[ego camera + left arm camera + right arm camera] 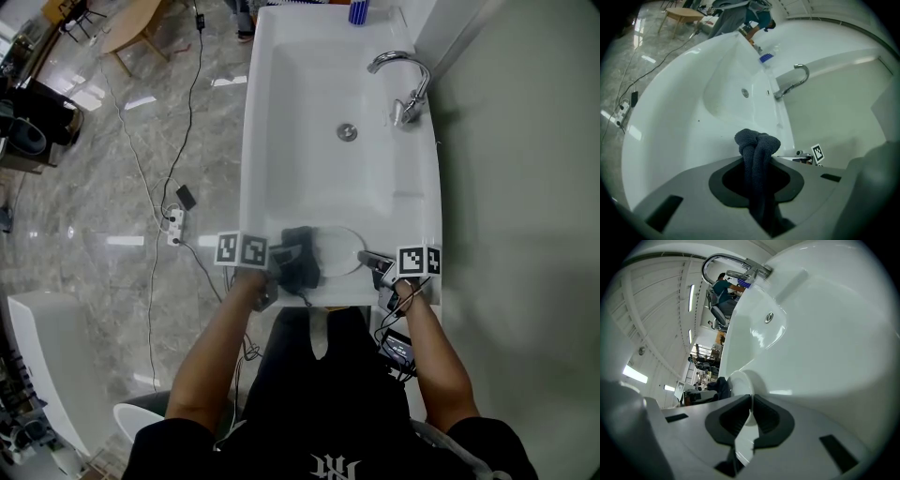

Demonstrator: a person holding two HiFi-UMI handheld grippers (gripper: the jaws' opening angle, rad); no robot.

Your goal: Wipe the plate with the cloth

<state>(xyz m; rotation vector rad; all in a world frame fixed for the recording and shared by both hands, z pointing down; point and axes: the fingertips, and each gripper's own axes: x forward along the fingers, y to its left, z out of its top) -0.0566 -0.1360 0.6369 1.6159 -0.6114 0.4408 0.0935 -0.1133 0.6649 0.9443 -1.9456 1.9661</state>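
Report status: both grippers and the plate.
Left gripper shut on cloth. Right gripper shut on plate rim. Cloth at plate's left side, over sink. Nothing blocking.

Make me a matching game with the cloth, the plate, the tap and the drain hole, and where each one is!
Things:
1 cloth
2 plate
3 tap
4 drain hole

Places:
A standing on the sink's edge
B clamped in the left gripper
C at the bottom of the sink
D rim clamped in the right gripper

Pairs: 1-B, 2-D, 3-A, 4-C
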